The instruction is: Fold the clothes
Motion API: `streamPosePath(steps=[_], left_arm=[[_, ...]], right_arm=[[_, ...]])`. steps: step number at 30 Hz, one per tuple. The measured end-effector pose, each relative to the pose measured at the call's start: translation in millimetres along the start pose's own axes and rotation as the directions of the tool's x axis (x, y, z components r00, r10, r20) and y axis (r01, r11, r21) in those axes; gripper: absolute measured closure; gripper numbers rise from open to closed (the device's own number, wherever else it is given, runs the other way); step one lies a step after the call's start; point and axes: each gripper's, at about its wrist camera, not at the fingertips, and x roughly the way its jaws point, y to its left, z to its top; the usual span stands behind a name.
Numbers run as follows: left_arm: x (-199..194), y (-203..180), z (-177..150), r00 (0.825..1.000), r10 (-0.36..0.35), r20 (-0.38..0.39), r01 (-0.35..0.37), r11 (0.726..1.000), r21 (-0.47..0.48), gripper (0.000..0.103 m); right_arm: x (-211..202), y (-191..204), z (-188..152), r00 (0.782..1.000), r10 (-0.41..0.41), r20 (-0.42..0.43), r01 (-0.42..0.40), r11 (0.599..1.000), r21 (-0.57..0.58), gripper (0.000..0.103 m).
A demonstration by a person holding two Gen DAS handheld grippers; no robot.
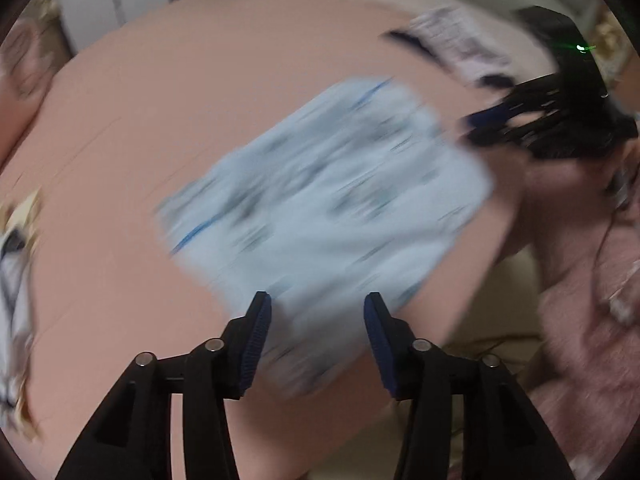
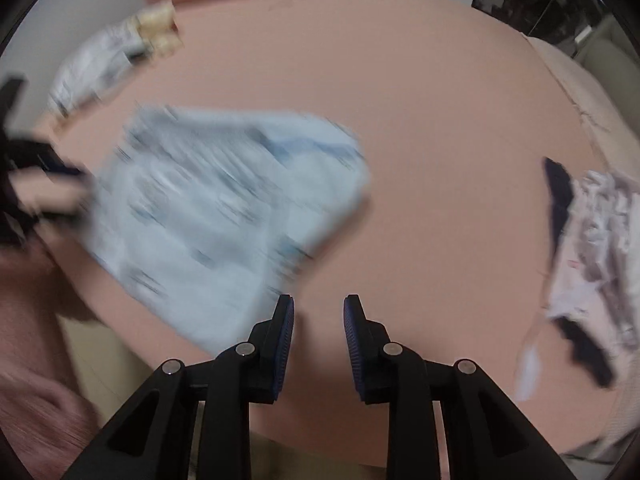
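Observation:
A light blue patterned garment (image 1: 324, 200) lies folded on the pink bed sheet (image 1: 140, 120); both views are motion-blurred. My left gripper (image 1: 318, 308) is open and empty, just above the garment's near edge. In the right wrist view the garment (image 2: 224, 200) lies left of centre. My right gripper (image 2: 319, 310) is open and empty over bare sheet (image 2: 440, 160), just right of the garment's near corner. The right gripper also shows in the left wrist view (image 1: 520, 120), at the garment's far right edge. The left gripper shows at the left edge of the right wrist view (image 2: 36, 176).
A white and dark patterned garment (image 2: 588, 248) lies at the right of the bed, also in the left wrist view (image 1: 456, 40). Another crumpled cloth (image 2: 108, 60) lies at the back left, also in the left wrist view (image 1: 16, 280). A pink rug (image 1: 592, 300) covers the floor beside the bed.

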Motion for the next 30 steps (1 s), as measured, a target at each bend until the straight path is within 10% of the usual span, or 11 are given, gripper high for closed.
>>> streamPosePath(steps=[5,11,20,30], left_arm=[[30.2,-14.6,-5.8,0.995,0.008,-0.101,0.005,0.993,0.119,0.055],[13.3,16.9,-36.5,0.967,0.137,-0.216,-0.101,0.981,0.166,0.055],[-11.5,0.4,-21.4,0.996,0.057,-0.066,-0.062,0.995,-0.079,0.056],[-17.8,7.6,-55.9,0.995,-0.031,-0.095,-0.011,0.912,-0.410,0.055]], right_arm=[[25.0,49.1,-15.0,0.998,-0.001,-0.058,-0.009,0.984,-0.178,0.077],[21.2,6.2,-33.9,0.983,-0.175,-0.062,0.161,0.968,-0.191,0.065],[-21.3,14.8,-37.8,0.999,-0.029,0.045,0.032,0.998,-0.056,0.062],[7.4,12.9,-60.1,0.998,0.006,-0.058,0.002,0.992,0.129,0.050]])
